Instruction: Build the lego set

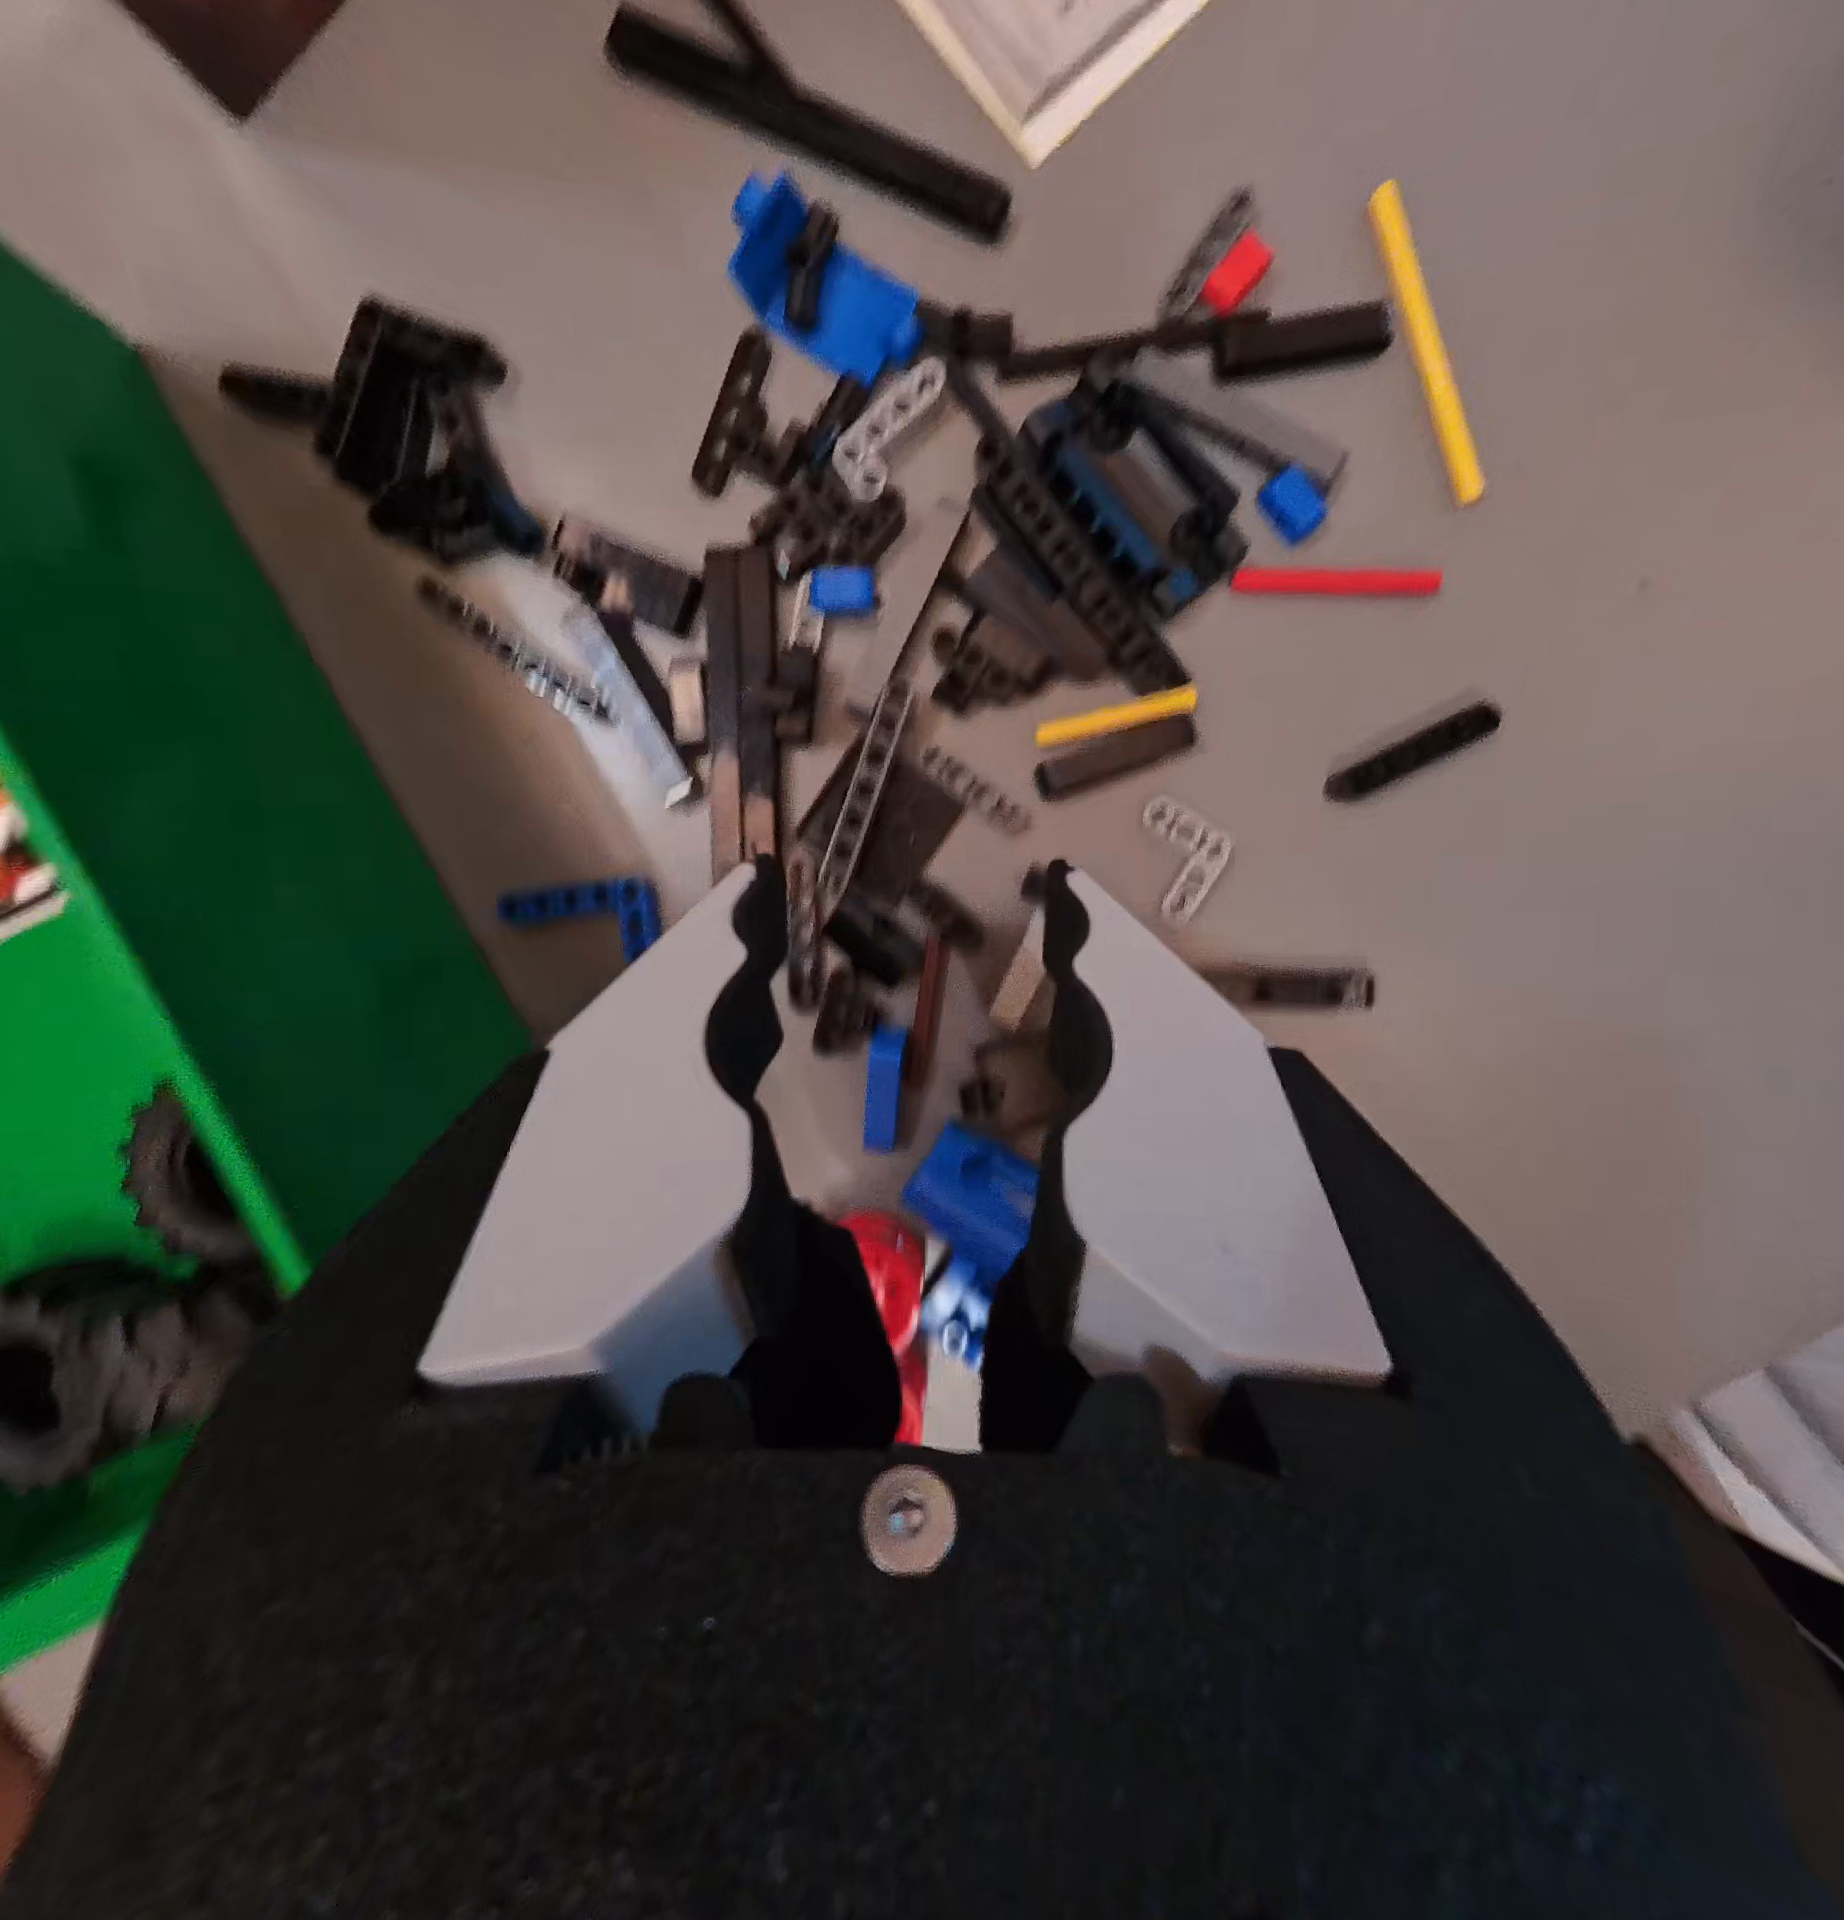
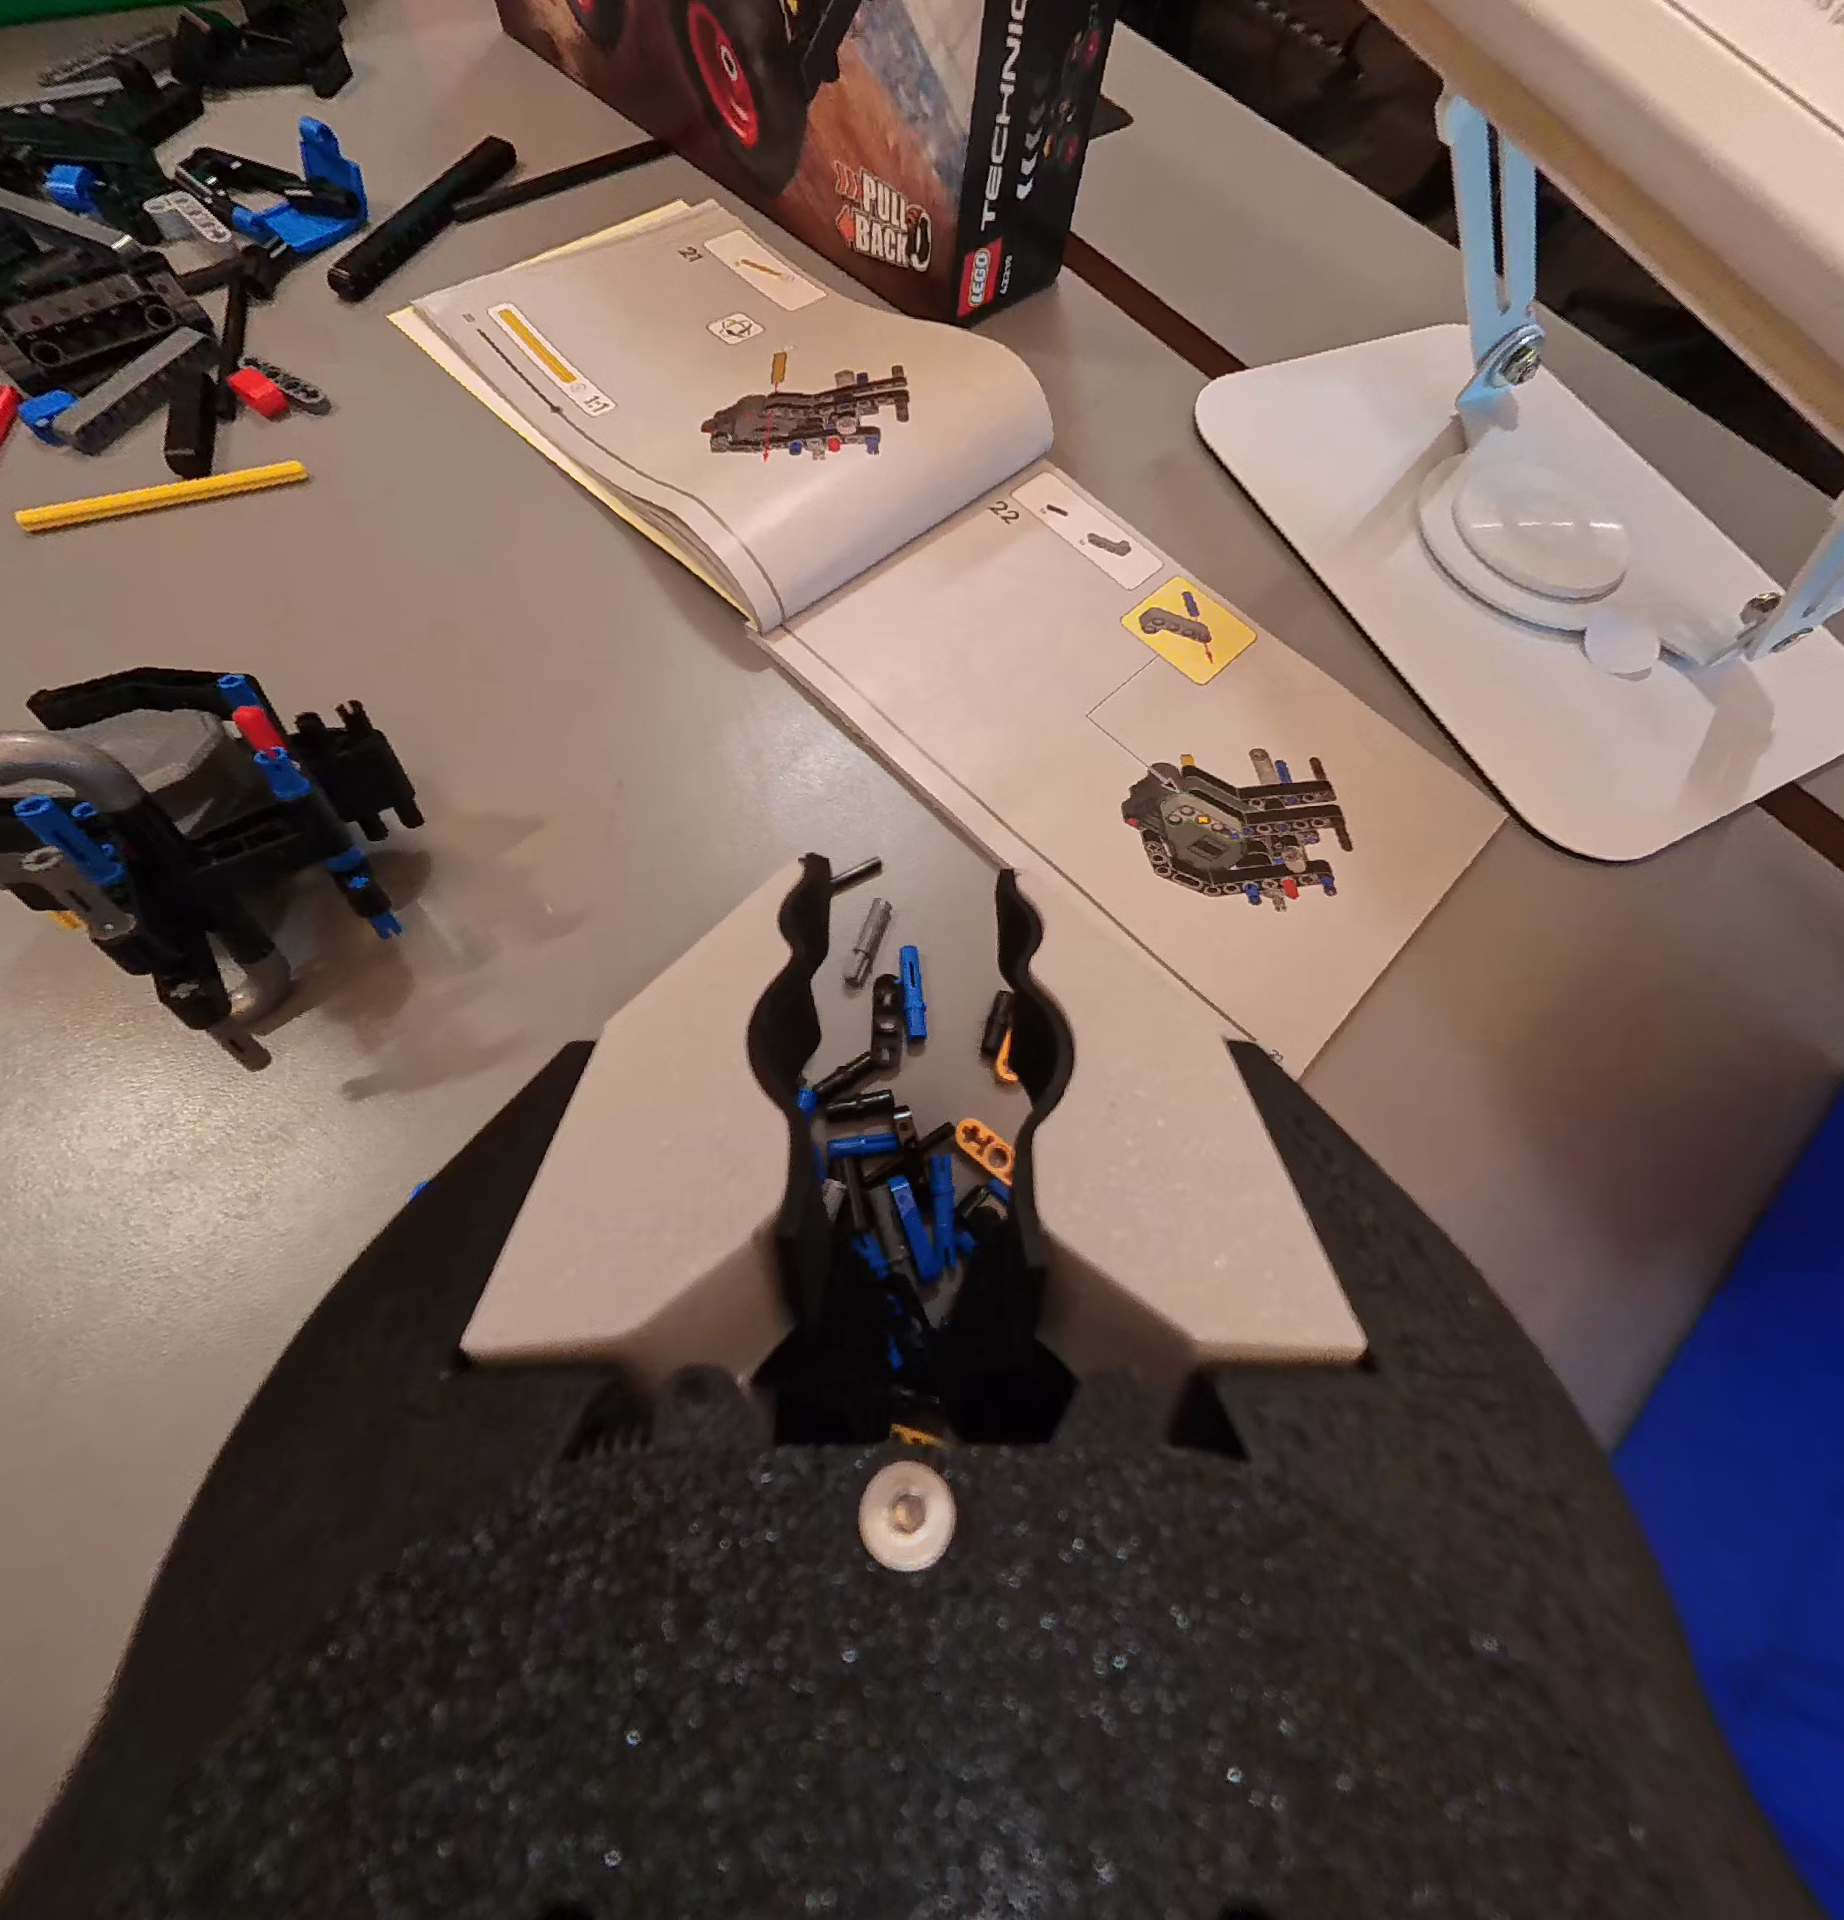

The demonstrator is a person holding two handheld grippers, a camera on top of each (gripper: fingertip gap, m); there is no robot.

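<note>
The left gripper (image 1: 907,883) hangs wide apart over the blurred pile of loose lego parts (image 1: 897,582) on the grey bench (image 1: 1624,727), holding nothing. In that view two yellow axles show, one long (image 1: 1425,343) at the far right and one short (image 1: 1115,715) nearer in, plus one red axle (image 1: 1336,581) and two pale angled liftarms (image 1: 1190,858). Black beams dominate, ridged and pin-holed, too many and too smeared to count. A green box (image 1: 149,790) crowds the left edge, with two knobbly black tyres (image 1: 35,1382) beside it.

The right gripper (image 2: 907,883) is also parted with nothing gripped, hovering over a small heap of pins (image 2: 897,1153), blue, black and grey, with an orange piece among them. To its left stands the part-built model (image 2: 180,831), black with blue pins and a grey curved piece, on open bench. The instruction booklet (image 2: 897,582) lies open ahead, the set's box (image 2: 876,135) behind it. One white stand base (image 2: 1520,582) fills the right edge.
</note>
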